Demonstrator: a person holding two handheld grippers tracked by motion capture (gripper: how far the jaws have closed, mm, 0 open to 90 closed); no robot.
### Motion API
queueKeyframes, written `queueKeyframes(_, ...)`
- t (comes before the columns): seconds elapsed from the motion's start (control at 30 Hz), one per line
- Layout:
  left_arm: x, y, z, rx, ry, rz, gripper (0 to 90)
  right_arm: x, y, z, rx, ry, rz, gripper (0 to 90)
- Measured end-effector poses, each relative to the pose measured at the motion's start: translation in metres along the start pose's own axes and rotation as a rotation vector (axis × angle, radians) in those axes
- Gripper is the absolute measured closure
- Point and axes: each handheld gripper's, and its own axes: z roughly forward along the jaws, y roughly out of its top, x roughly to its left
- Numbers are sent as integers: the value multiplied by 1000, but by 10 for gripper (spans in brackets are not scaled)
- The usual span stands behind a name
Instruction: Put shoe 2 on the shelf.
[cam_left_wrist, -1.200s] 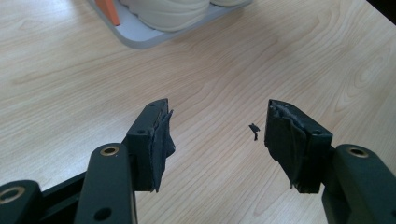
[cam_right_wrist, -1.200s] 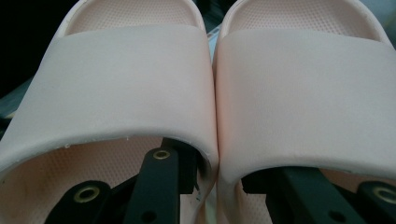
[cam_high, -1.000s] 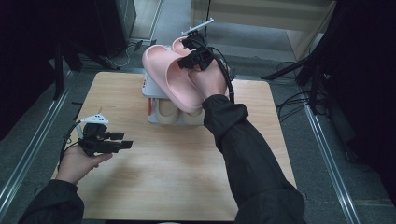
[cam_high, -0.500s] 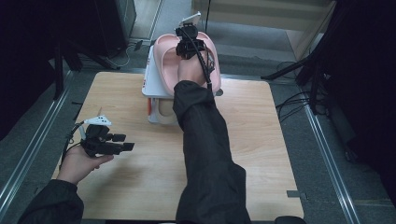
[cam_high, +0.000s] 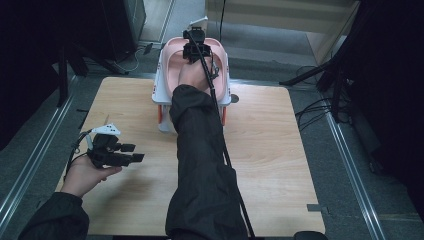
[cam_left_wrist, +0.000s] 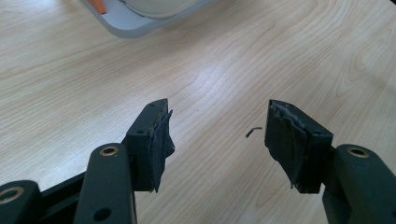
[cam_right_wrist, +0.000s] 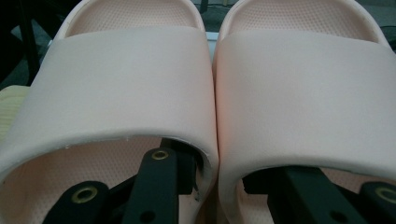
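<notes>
Slippers (cam_right_wrist: 210, 93) pinched together, right gripper (cam_right_wrist: 217, 182)

Wooden table (cam_high: 280, 150) sat on a grey floor, metal rails (cam_high: 30, 150) running along both sides. Black cables (cam_high: 312, 107) lay off the right edge. Small grey tape patch (cam_high: 313, 207) near the table's front right corner.

**Bright tabletop, dark surroundings**

The wooden table (cam_high: 280, 150) is evenly lit from above, while the surroundings are left nearly black. A soft shadow is cast beside the dark sleeve (cam_high: 200, 165). In the right gripper view, the pink slippers (cam_right_wrist: 299, 93) are rendered softly, with nearby black parts blurred.
</notes>
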Motion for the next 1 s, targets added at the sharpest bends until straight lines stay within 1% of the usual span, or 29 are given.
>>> queueKeyframes(0.03, -1, 0, 0, 9, 6, 8, 404, 2, -1, 1, -4, -1, -6, 713)
queueKeyframes(0.13, -5, -2, -1, 18, 12, 59, 403, 6, -2, 5, -7, -10, -7, 715)
queueKeyframes(0.2, -6, -3, -2, 19, 10, 59, 404, 6, -2, 6, -8, -17, 8, 716)
queueKeyframes(0.3, -6, -2, -1, 22, 4, 59, 404, 6, -2, 6, -16, -37, 12, 717)
queueKeyframes(0.37, -7, -2, 0, 25, 3, 64, 404, 5, -1, 7, -21, -37, 20, 716)
queueKeyframes(0.43, -8, -2, 1, 30, 3, 69, 405, 5, -3, 8, -29, -38, 4, 716)
queueKeyframes(0.5, -8, -2, 2, 33, 1, 68, 405, 5, -4, 8, -36, -38, 0, 711)
queueKeyframes(0.63, -9, -1, 2, 33, -3, 75, 405, 4, -5, 8, -37, -24, -1, 675)
queueKeyframes(0.67, -9, -1, 2, 34, -5, 75, 405, 3, -6, 9, -29, -19, -5, 614)
queueKeyframes(0.7, -9, -2, 2, 33, -6, 77, 405, 3, -6, 9, -29, -16, -6, 600)
queueKeyframes(0.77, -8, -1, 3, 33, -5, 72, 405, 2, -7, 9, -23, -14, -11, 583)
queueKeyframes(0.83, -8, -1, 3, 32, -12, 68, 405, -1, -8, 8, -18, 3, -14, 575)
queueKeyframes(0.9, -8, -1, 3, 33, -12, 69, 405, -3, -10, 3, -27, 30, -24, 553)
queueKeyframes(0.93, -8, -1, 3, 32, -12, 67, 405, -4, -12, 1, -28, 37, -41, 551)
queueKeyframes(0.97, -8, -1, 3, 30, -12, 65, 405, -4, -13, -1, -34, 34, -53, 551)
queueKeyframes(1.0, -9, -1, 3, 31, -10, 66, 405, -6, -16, -4, -39, 52, -67, 539)
